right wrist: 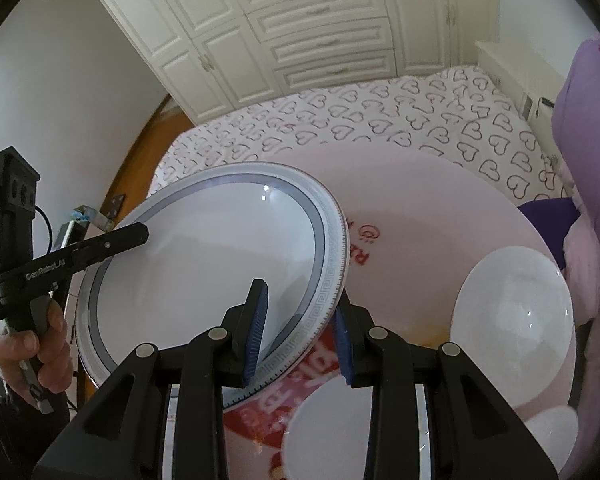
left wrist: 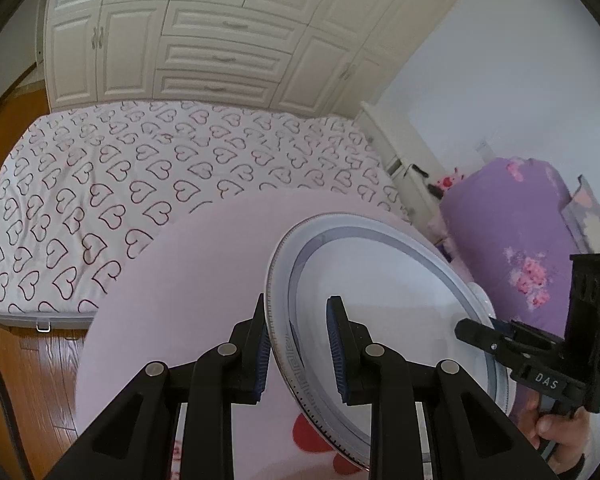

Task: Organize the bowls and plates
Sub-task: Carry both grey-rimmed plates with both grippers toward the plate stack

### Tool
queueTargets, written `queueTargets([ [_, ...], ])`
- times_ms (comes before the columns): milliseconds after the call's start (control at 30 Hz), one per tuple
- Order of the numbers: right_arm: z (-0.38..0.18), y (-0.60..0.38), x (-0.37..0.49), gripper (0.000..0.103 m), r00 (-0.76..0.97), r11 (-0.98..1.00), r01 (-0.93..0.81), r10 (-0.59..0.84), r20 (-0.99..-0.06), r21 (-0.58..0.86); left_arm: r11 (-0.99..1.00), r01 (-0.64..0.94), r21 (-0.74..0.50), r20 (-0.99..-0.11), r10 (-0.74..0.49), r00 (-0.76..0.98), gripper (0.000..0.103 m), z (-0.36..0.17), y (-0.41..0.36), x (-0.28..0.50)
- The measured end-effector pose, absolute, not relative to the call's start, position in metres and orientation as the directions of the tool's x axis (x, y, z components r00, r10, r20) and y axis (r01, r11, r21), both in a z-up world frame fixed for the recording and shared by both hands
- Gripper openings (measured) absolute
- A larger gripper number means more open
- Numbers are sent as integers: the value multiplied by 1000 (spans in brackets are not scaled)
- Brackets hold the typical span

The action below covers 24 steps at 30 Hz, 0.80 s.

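1. Plate (left wrist: 380, 312), large, round, white ceramic with a grey band and key-pattern rim: held tilted in the air above the round pink bench (right wrist: 440, 208), pinched at opposite rims.
2. Left gripper (left wrist: 300, 344): jaws narrow, clamped on the plate's rim. Right gripper (right wrist: 300, 336): jaws narrow, clamped on the far rim.
3. Judged early to midway: plate lifted, not yet set down or stacked.
4. Left to sort, lying on the bench: white round glossy bowl (right wrist: 512, 320) and a white dish (right wrist: 332, 436) near it; a third white piece at the edge, unclear.
5. Count: one plate held, two grippers, at least two dishes waiting.
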State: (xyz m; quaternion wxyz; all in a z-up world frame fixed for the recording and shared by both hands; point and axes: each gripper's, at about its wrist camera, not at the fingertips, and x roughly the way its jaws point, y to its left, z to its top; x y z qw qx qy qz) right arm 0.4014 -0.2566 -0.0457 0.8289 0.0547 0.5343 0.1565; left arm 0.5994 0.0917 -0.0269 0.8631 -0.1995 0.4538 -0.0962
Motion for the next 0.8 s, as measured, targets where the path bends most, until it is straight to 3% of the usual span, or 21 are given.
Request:
queueTargets([
  [800, -18, -201, 278, 32, 475, 924, -272, 371, -798, 267, 916, -3, -402, -702, -306, 643, 21, 10, 139, 396],
])
